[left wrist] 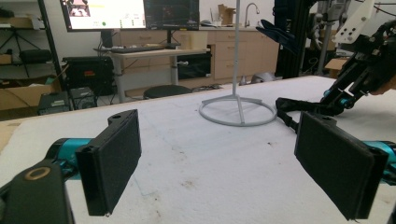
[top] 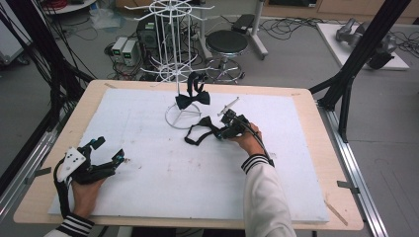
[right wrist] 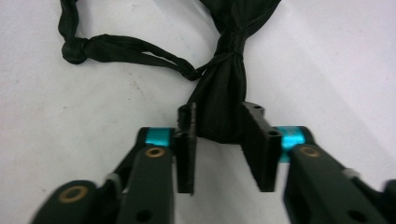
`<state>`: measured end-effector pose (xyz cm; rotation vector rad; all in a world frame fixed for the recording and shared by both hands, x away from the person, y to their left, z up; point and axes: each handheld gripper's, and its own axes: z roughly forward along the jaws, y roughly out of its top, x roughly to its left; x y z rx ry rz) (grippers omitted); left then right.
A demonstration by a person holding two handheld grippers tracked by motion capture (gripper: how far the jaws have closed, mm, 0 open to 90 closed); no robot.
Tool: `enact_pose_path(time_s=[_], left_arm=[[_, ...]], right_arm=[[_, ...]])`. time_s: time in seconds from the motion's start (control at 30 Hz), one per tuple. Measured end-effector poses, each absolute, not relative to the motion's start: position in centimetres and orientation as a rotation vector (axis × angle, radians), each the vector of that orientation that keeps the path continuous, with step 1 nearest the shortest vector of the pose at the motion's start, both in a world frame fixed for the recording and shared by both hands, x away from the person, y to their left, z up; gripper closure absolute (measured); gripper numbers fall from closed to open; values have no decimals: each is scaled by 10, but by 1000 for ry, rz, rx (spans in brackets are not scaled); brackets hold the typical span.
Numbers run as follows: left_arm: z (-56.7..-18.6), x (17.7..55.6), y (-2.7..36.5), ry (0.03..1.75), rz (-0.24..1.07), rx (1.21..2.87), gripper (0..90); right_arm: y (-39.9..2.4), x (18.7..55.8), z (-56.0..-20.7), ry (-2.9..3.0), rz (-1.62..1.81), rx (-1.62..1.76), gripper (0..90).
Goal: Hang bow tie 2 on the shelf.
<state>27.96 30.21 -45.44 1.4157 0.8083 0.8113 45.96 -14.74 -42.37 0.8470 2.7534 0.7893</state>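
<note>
On the counter (top: 316,148) lies a mat (top: 148,148), and toward its far middle stands a wire rack (top: 179,59) with one bow tie (top: 192,100) hanging low on its pole. Just right of the rack's base ring a second bow tie (top: 201,132) lies on the mat, one end between the jaws of the right tongs (top: 223,132). The left tongs (top: 109,148) sit well apart at the near left of the mat, and behind the counter a stool (top: 226,44) stands on the floor.

The right gripper (right wrist: 218,140) has its jaws clamped on a black bow tie (right wrist: 224,100) lying on white foam (right wrist: 70,121).
</note>
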Motion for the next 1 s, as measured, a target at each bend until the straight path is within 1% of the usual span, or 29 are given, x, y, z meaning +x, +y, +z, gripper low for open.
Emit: enact_pose_path(time_s=[0.07, 0.13, 0.63, 1.0], left_arm=[[-454, 280, 302, 808, 811, 1416, 151], [-454, 280, 302, 808, 811, 1416, 151], [-454, 280, 302, 808, 812, 1415, 151], [-454, 279, 302, 806, 815, 1417, 150]], right_arm=[[-145, 459, -423, 2762, 775, 834, 820], [-144, 458, -422, 2763, 759, 823, 838], [-146, 454, -414, 2765, 782, 816, 844], [-148, 439, -391, 2757, 928, 733, 845]])
